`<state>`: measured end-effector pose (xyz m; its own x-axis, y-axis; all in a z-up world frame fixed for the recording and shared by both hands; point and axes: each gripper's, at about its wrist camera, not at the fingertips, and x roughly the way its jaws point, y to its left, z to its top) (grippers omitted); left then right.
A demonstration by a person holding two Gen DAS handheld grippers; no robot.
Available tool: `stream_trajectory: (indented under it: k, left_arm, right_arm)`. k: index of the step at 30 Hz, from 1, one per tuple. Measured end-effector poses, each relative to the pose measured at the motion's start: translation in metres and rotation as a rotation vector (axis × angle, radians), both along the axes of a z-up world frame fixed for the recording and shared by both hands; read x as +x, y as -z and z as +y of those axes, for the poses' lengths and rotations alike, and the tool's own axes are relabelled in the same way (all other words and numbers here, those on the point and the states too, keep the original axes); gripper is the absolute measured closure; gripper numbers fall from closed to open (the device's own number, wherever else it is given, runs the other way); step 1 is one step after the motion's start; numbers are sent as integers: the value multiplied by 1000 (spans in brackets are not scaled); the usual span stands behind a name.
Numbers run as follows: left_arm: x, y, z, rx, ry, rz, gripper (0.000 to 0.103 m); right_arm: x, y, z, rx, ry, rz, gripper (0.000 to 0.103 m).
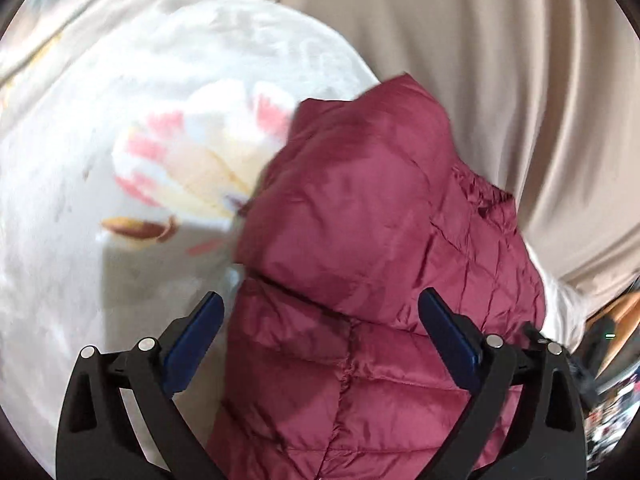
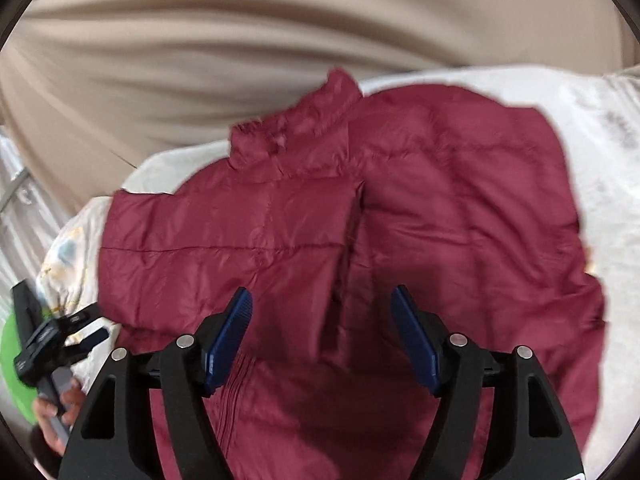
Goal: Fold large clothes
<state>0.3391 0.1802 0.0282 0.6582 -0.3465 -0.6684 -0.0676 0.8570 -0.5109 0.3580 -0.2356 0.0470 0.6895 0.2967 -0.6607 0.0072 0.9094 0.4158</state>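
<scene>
Maroon quilted jacket (image 2: 360,208) lies spread on a white floral blanket (image 1: 100,160), directly ahead of and below both grippers. Left gripper (image 1: 320,312) has its blue pads spread wide, nothing pinched, a folded sleeve lying beneath the gap. Right gripper (image 2: 322,304) stands open above the jacket's front, gripping nothing. Beige curtain (image 2: 200,60) hangs beyond the jacket.

A white blanket (image 1: 72,208) with a pink and yellow print covers the bed. The maroon quilted jacket (image 2: 440,208) lies directly on it, collar toward the far edge, beside the beige curtain (image 2: 240,40).
</scene>
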Motion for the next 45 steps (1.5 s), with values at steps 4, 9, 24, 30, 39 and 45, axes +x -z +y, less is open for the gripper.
stream_trajectory:
  k: [4, 9, 24, 30, 39, 45]
  left_arm:
    - [0, 3, -3, -19, 44, 7, 8]
    - [19, 7, -16, 53, 53, -2, 20]
    - [31, 21, -22, 35, -12, 47, 25]
    - [18, -8, -59, 93, 60, -46, 24]
    - [48, 32, -47, 174, -14, 12, 30]
    - [48, 29, -56, 222, -21, 6, 29]
  right_arm:
    - [14, 11, 8, 27, 33, 26, 61]
    - [16, -32, 20, 44, -16, -82, 99]
    - [25, -12, -75, -51, 165, -48, 99]
    - [18, -16, -79, -20, 144, -91, 99]
    - [1, 13, -83, -74, 83, -29, 93]
    - [-41, -30, -80, -170, 240, -153, 80]
